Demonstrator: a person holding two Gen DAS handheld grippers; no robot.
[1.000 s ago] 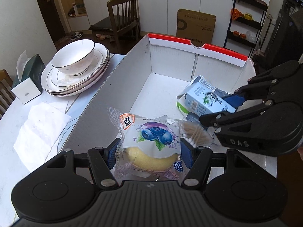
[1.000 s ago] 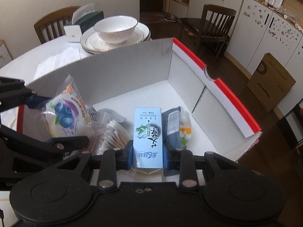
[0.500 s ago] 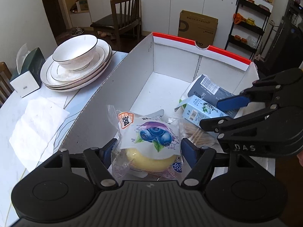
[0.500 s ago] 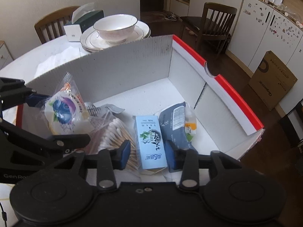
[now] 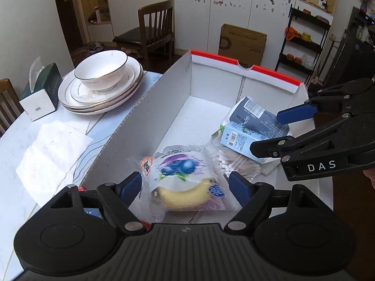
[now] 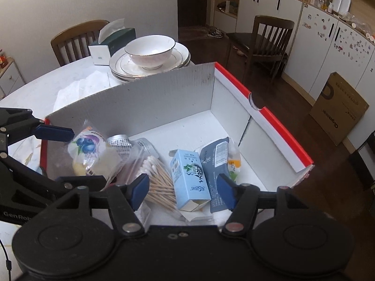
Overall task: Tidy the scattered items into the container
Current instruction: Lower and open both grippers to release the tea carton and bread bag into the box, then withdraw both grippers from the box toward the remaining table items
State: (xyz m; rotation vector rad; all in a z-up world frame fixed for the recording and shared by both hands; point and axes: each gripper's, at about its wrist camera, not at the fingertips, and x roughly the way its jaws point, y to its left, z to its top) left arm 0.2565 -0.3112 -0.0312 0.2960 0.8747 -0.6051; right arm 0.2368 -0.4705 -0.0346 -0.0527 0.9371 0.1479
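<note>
A white cardboard box [image 5: 150, 126] with a red rim [image 6: 276, 126] holds the items. My left gripper [image 5: 185, 188] is open, its pads apart on both sides of a blueberry bread packet [image 5: 185, 178], which lies in the box [image 6: 91, 152]. My right gripper [image 6: 182, 189] is open over a light blue carton [image 6: 189, 178]; the carton lies free in the box [image 5: 239, 138]. Beside it lie a bag of cotton swabs [image 6: 157, 178] and a dark grey pouch [image 6: 215, 161]. The right gripper also shows in the left wrist view [image 5: 281, 131].
Stacked white plates with a bowl [image 5: 100, 82] and a green tissue box [image 5: 42, 91] stand on the table left of the box. White paper napkins [image 5: 51, 149] lie nearer. Chairs [image 6: 262, 44] and a brown carton [image 6: 339, 107] stand on the floor beyond.
Both grippers opened. The left one let go of the bread packet, the right one let go of the blue carton; both items now lie in the box, and both grippers drew back slightly.
</note>
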